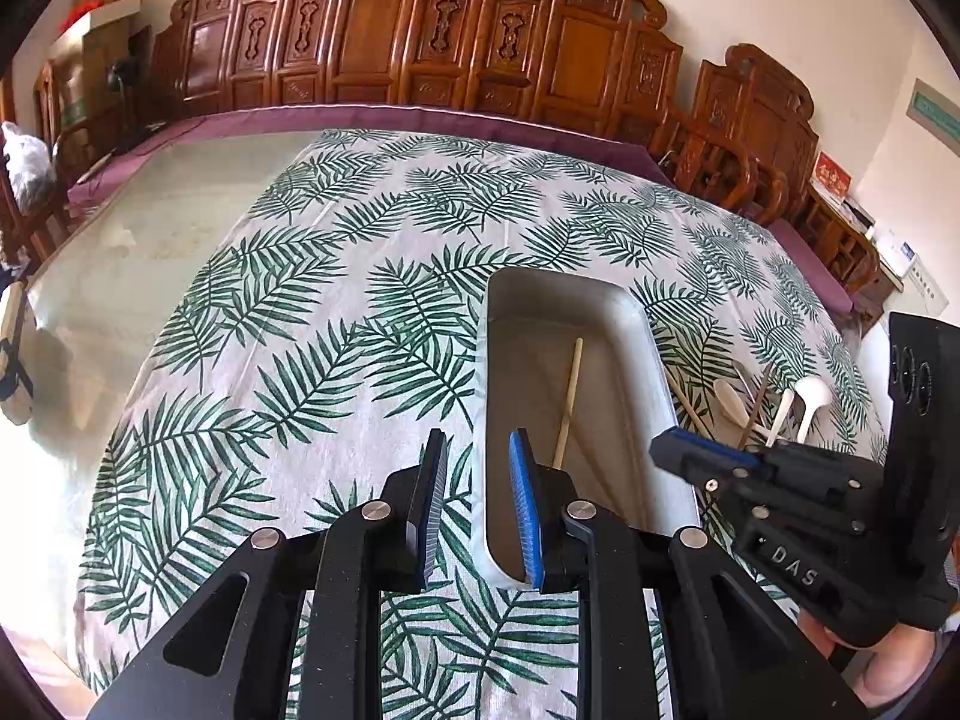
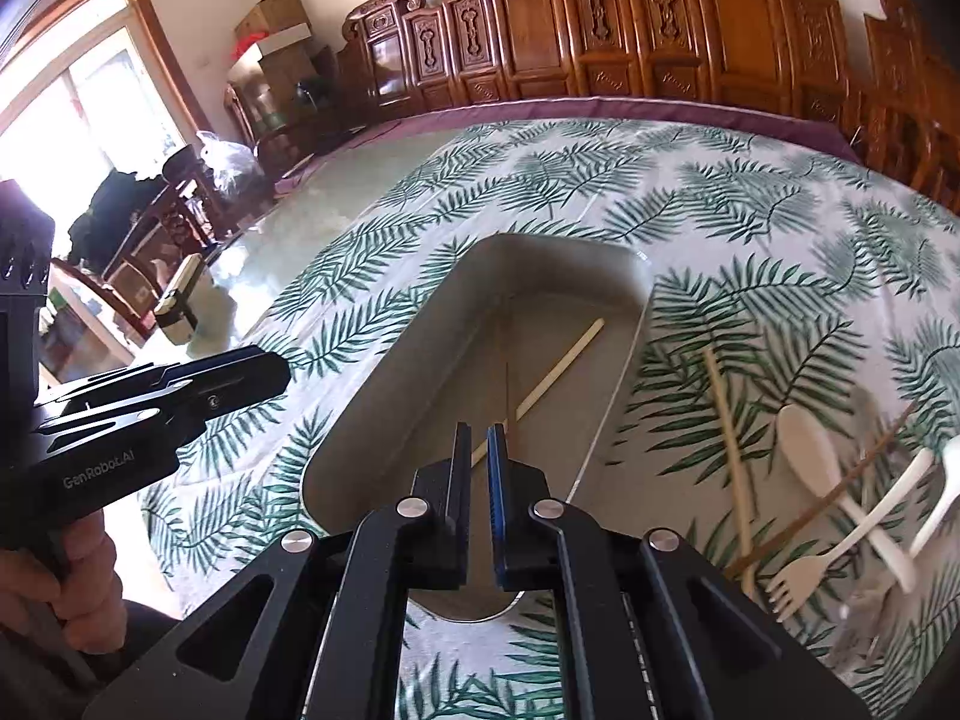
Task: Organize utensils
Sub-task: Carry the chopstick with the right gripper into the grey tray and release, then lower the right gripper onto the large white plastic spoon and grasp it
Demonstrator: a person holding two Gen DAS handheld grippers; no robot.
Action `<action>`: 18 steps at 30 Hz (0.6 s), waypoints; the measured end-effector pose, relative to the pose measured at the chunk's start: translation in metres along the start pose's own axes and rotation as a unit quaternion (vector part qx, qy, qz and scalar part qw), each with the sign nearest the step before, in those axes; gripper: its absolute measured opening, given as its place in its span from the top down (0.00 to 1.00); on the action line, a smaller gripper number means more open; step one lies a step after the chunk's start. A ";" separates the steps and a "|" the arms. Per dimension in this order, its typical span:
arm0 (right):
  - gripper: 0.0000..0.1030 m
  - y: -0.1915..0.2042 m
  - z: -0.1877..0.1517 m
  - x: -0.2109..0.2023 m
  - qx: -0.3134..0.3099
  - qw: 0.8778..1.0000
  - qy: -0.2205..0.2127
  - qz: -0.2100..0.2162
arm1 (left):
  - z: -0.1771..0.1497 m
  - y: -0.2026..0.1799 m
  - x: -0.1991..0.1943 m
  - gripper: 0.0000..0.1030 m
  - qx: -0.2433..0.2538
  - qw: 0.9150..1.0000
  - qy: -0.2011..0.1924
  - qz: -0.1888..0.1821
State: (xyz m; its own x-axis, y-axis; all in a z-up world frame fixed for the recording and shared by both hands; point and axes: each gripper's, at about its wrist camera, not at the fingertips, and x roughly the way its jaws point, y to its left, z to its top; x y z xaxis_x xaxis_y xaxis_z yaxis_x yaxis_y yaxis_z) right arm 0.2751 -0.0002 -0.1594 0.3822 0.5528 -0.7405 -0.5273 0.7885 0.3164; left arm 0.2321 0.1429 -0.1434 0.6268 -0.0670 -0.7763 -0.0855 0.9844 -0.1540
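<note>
Left gripper [image 1: 478,501]: held low over the near left rim of the tray [image 1: 645,324], black linkage arms angled forward, ribbed blue-faced fingers [image 1: 527,516] standing apart with nothing between them. Right gripper [image 2: 478,462]: poised above the tray's near end, fingers drawn almost together with only a thin gap, gripping nothing. Bare hand [image 2: 72,570] wrapped around the left tool's handle, at the right wrist view's lower left.

Tray: oblong, grey, smooth-walled with rounded corners, lying on a leaf-printed tablecloth [image 1: 312,312]. Inside it, one pale wooden chopstick [image 2: 561,373], slim and straight, laid diagonally.

To the right of the tray, on the cloth: another pale chopstick [image 2: 729,438], a cream spoon [image 2: 810,462], a cream plastic fork [image 2: 828,564], a thin brown stick [image 2: 840,483], loosely crossed. Beyond the table, carved wooden chairs [image 1: 384,30].
</note>
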 end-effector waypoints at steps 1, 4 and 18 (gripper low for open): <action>0.93 0.001 0.000 0.001 0.000 1.000 0.002 0.004 | 0.000 0.000 0.000 0.81 0.000 1.000 0.000 0.000; 0.93 0.002 -0.002 -0.005 -0.006 1.000 -0.006 0.012 | -0.001 -0.001 0.000 0.80 0.000 1.000 -0.001 -0.001; 0.79 -0.085 -0.027 -0.120 -0.025 0.992 -0.079 -0.099 | -0.004 -0.072 -0.009 0.51 0.053 0.997 -0.035 -0.044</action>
State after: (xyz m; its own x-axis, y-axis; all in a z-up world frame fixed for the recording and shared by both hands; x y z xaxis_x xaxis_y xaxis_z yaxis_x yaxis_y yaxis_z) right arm 0.2534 -0.1413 -0.1134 0.5935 0.4271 -0.6822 -0.4657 0.8735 0.1416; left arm 0.2295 0.0722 -0.1273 0.6814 -0.1462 -0.7171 0.0530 0.9871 -0.1509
